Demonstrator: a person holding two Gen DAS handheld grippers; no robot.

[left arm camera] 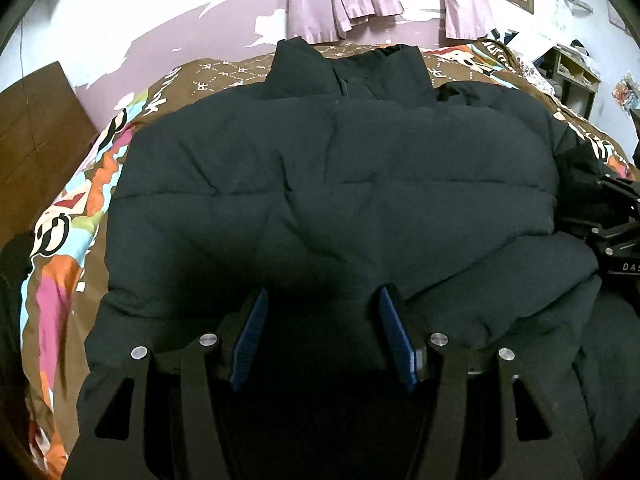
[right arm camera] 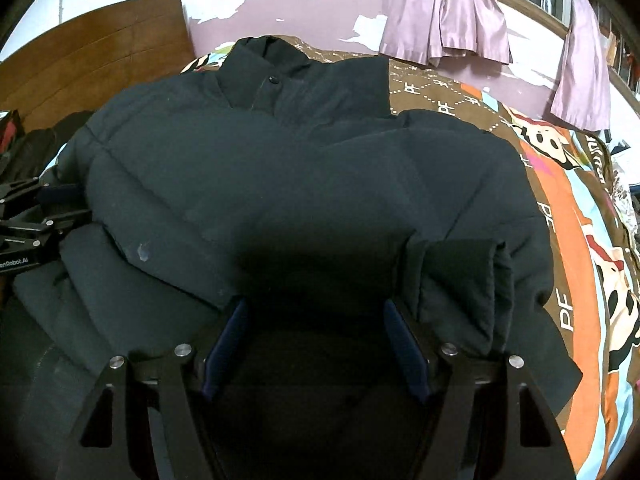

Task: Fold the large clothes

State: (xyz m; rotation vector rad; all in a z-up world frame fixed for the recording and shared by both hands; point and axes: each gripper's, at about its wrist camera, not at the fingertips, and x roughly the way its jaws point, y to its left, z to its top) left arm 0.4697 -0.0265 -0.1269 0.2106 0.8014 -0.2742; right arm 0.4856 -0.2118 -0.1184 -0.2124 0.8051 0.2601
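Patterned brown bedding (left arm camera: 60,264) with cartoon prints covers the bed on which everything lies, below a flaking lilac wall.

Nearest each lens are the tools. The left gripper (left arm camera: 322,312) has its blue-padded fingers (left arm camera: 251,336) apart, over the bottom edge of the dark navy padded jacket (left arm camera: 320,168); dark fabric lies between the jaws, but whether the pads press it I cannot tell. The right gripper (right arm camera: 316,320) is opening its jaws over the hem beside it, and there too the shadow hides any contact. Each tool shows at the edge of the other's view.

Beyond them the jacket lies face up, zipped, collar (right arm camera: 280,68) pointing to the far wall. Both sleeves look already brought in: one puffy sleeve lies slantwise across the lower front, and a ribbed cuff (right arm camera: 460,280) sits just right of the right gripper. So the sideways folds seem done; carrying the hem up toward the collar appears to be what remains.

Farthest off hang pale lilac satin curtains (right arm camera: 444,20) and a brown wooden headboard (right arm camera: 100,48).
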